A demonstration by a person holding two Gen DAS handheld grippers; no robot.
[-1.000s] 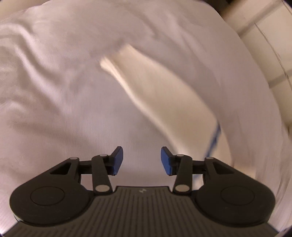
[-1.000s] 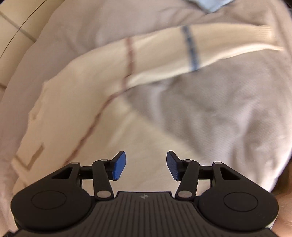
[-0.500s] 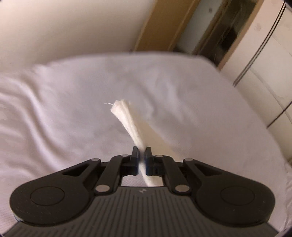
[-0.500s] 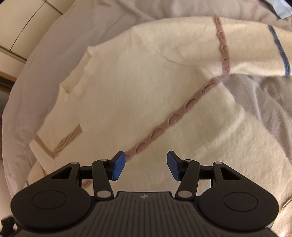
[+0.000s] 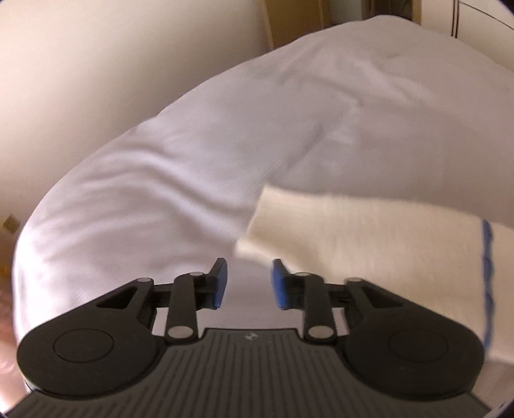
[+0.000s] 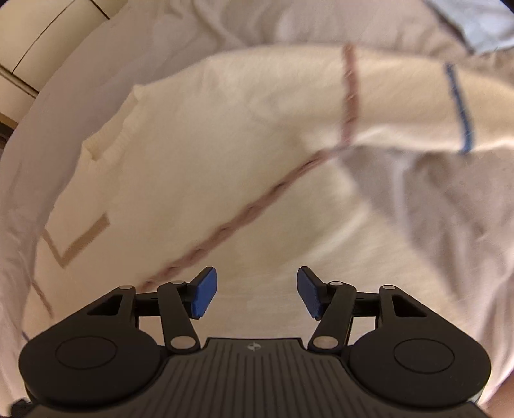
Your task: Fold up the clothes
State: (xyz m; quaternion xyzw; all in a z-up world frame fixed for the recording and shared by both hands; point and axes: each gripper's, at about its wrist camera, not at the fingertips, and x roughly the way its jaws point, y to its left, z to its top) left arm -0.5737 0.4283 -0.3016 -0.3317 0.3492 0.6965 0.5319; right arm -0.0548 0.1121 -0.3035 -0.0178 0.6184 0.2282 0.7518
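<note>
A cream knit sweater point(image 6: 225, 154) with a brown cable stripe and a blue stripe on its sleeve lies spread on the bed sheet point(image 6: 449, 209). My right gripper point(image 6: 255, 294) is open and empty, hovering over the sweater's lower body. In the left wrist view the sweater's sleeve point(image 5: 369, 238), with the cuff end and a blue stripe, lies on the sheet point(image 5: 192, 167) just ahead and to the right of my left gripper point(image 5: 247, 283). The left gripper is open and holds nothing.
The bed's rounded edge point(image 5: 80, 170) drops off toward a beige wall point(image 5: 96, 64) on the left. A pale blue cloth point(image 6: 482, 29) lies at the far right corner. Wardrobe panels point(image 6: 38, 41) stand beyond the bed at upper left.
My left gripper was shut on the sleeve cuff half a second ago; it has opened and the sleeve now lies on the sheet. The right gripper stayed open over the sweater.
</note>
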